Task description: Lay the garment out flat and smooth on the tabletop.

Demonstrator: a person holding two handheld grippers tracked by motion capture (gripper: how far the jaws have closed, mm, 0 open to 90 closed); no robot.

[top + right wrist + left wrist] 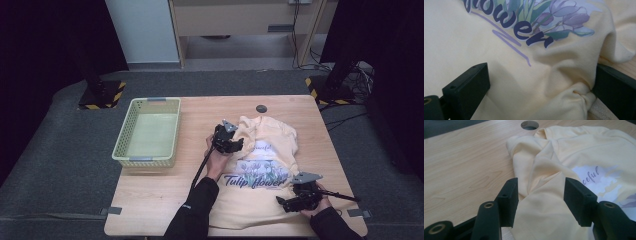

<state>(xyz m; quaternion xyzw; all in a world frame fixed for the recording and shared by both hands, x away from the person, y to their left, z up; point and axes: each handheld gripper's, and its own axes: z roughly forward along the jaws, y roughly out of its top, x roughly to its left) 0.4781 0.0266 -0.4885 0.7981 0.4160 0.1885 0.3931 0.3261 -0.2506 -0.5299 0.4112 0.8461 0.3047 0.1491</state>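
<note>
While both jaws stand apart, the left gripper [231, 142] and right gripper [295, 200] straddle the pale yellow printed cotton T-shirt [265, 165] at centre frame. Closing risks pinching bunched double layers, dragging the whole garment askew.

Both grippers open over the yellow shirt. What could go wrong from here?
1. The left gripper has its jaws astride a raised fold of the shirt that looks several layers thick; closing may pinch extra layers and drag the whole shirt.
2. The right gripper sits at a bunched edge near the table front; one jaw may catch the wood or miss the cloth.
</note>
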